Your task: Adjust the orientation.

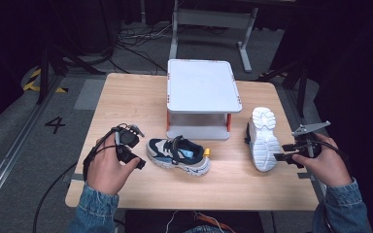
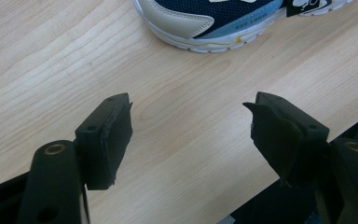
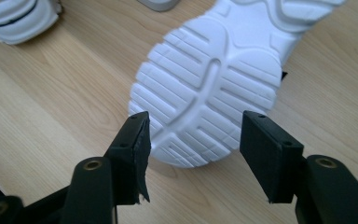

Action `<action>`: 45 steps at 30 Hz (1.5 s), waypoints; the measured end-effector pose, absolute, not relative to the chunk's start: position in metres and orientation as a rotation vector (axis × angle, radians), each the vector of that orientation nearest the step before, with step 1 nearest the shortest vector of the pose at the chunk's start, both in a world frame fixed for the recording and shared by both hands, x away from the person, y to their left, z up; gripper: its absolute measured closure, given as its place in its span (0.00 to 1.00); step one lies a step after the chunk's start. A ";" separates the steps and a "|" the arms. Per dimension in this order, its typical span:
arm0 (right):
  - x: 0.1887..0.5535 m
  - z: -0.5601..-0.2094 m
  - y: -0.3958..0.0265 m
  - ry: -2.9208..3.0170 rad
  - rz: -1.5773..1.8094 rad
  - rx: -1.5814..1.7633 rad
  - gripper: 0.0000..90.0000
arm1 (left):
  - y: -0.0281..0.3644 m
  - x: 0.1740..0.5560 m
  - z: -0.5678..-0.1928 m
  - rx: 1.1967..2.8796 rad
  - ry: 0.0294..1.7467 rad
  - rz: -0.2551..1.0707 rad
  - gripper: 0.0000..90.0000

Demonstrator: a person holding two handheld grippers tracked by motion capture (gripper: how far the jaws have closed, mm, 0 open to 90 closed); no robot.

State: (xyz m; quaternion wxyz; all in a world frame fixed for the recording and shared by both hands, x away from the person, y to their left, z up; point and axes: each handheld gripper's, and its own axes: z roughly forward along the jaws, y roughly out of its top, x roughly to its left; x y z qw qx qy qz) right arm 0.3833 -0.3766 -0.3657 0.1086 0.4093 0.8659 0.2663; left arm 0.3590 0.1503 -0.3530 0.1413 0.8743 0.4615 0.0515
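Right gripper (image 3: pixel 193 140) hovers with jaws apart at the end of the tipped shoe (image 1: pixel 264 138), seemingly not yet pinching; square them across the sole first. Left gripper (image 2: pixel 191 128) waits open beside the upright shoe (image 1: pixel 178 154).

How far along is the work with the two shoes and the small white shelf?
Done: nothing visibly; both shoes lie on the table, the white shelf bare on top. In hand: the right gripper stands open at the end of the tipped shoe, sole showing; whether the pads touch it is unclear. The left gripper is open beside the upright shoe. Left: gripping and probably shelving both.
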 end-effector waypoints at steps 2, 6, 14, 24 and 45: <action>0.382 -0.364 -0.373 2.553 0.783 1.183 0.49 | 0.151 0.358 -0.353 2.521 1.338 0.153 0.32; 0.382 -0.364 -0.367 2.566 0.785 1.161 0.50 | 0.150 0.359 -0.353 2.526 1.325 0.158 0.29; 0.386 -0.366 -0.348 2.607 0.792 1.117 0.49 | 0.155 0.355 -0.354 2.491 1.319 0.192 0.25; 0.397 -0.364 -0.295 2.674 0.881 0.908 0.49 | 0.170 0.339 -0.358 2.463 1.326 0.202 0.24; 0.404 -0.380 -0.189 2.843 1.014 0.508 0.75 | 0.185 0.323 -0.364 2.444 1.408 0.213 0.25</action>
